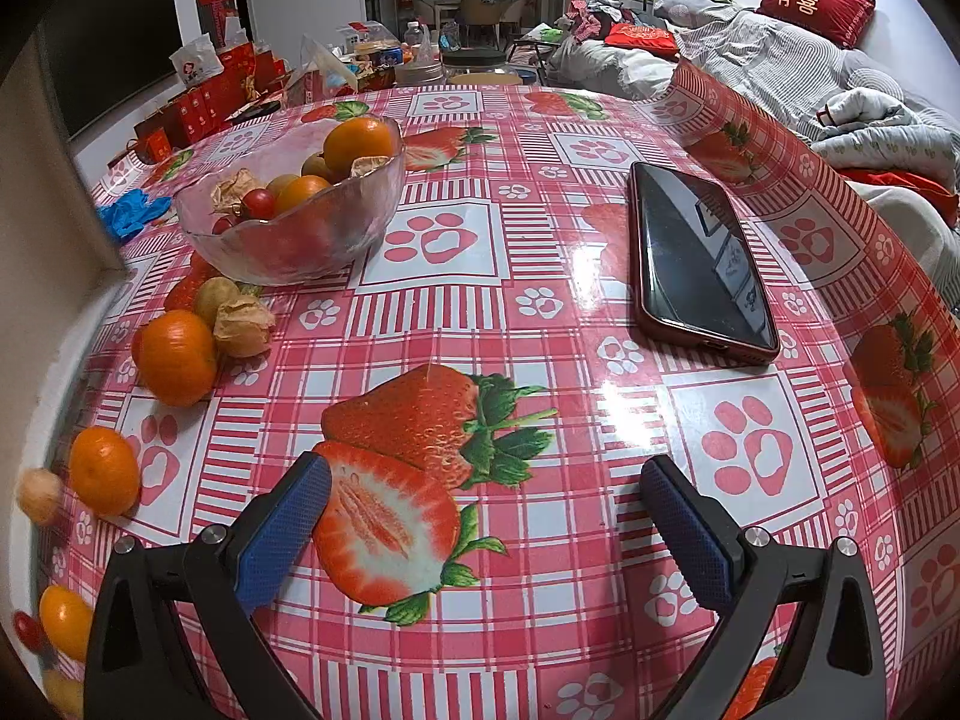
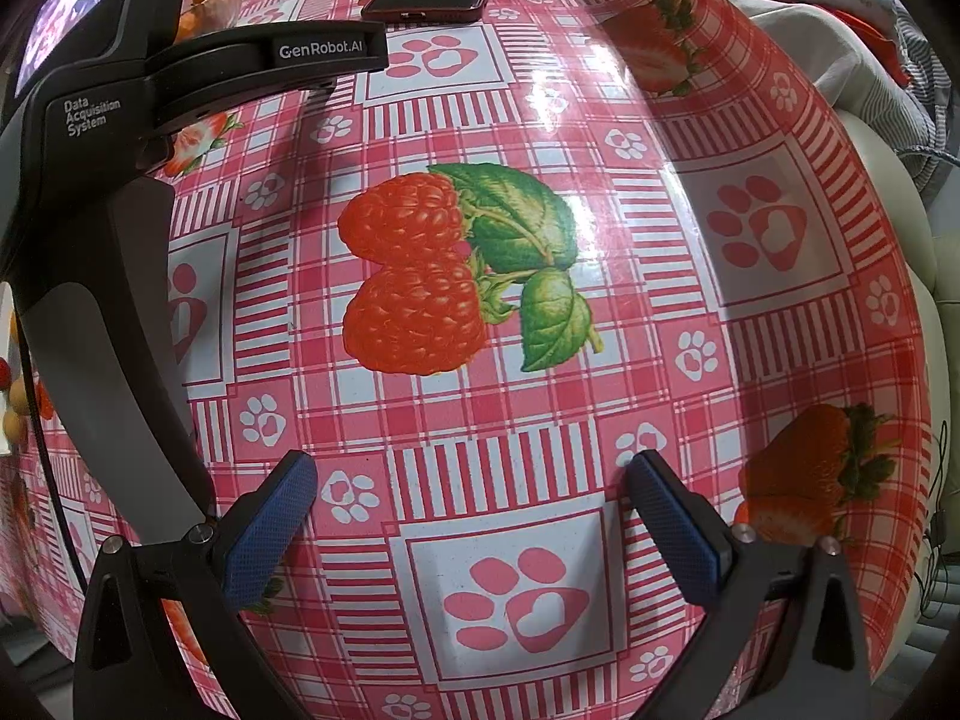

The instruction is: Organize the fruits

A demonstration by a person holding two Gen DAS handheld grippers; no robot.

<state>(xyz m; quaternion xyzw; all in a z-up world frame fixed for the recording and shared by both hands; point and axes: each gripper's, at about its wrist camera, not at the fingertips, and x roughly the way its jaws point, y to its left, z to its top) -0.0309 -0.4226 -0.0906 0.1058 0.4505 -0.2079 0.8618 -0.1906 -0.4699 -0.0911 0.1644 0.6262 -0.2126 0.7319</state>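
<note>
A glass bowl stands at the left of the table and holds oranges, a cherry tomato and husked physalis. Loose fruit lies in front of it along the left edge: an orange, a physalis, a second orange and a third orange. My left gripper is open over a printed strawberry, well right of the loose fruit, holding nothing. My right gripper is open above bare tablecloth, empty. The left gripper's black housing hides most of the bowl in the right wrist view.
A dark phone in a red case lies on the right half of the table. The red checked tablecloth curls up along the right edge. Blue gloves lie behind the bowl. Boxes and bottles crowd the far edge.
</note>
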